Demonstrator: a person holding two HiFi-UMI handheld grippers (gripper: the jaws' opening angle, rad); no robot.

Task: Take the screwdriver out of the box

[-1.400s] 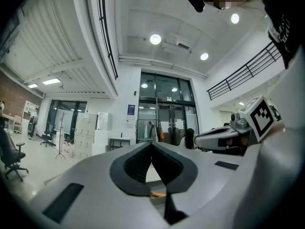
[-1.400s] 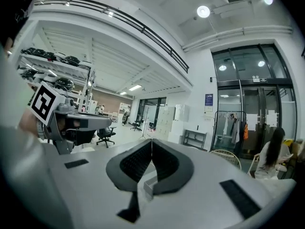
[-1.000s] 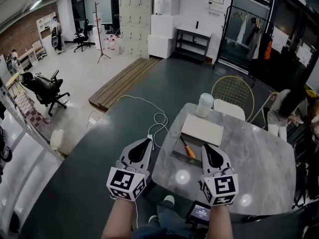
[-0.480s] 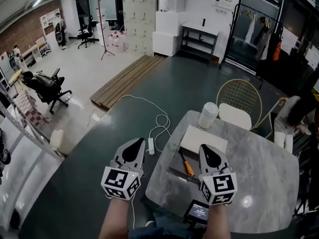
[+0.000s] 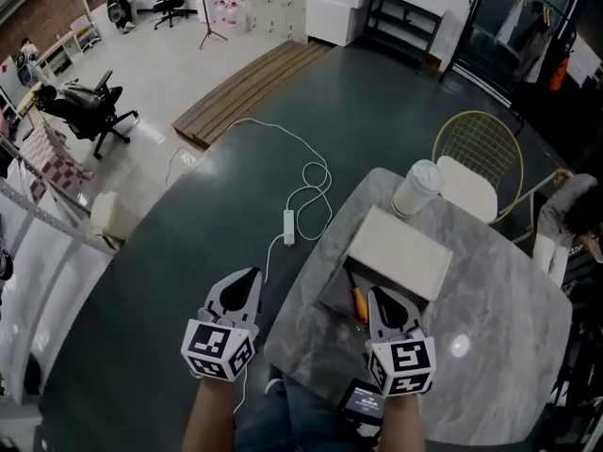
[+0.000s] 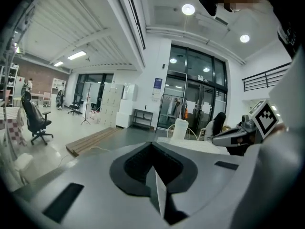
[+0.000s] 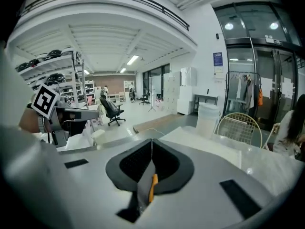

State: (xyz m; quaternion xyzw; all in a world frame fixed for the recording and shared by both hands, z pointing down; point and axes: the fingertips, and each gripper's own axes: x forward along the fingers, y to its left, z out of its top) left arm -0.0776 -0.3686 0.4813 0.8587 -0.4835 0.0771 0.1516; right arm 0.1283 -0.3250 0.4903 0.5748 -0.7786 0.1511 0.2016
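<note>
1. Left gripper [image 5: 251, 276]: jaws closed together, empty, off the table's edge over dark floor.
2. Box [image 5: 333, 293]: grey, open, on the marble table [image 5: 490, 347]; a white slab [image 5: 400, 250] covers its 1 o'clock part.
3. Screwdriver [image 5: 358, 302]: orange handle, lying inside the box, at 9 o'clock of the right gripper's tip, not gripped.
4. Right gripper [image 5: 375, 295]: jaws closed together, holding nothing, over the box's near side.
5. White cup [image 5: 416, 187]: upright, at 12 o'clock of the box.
</note>
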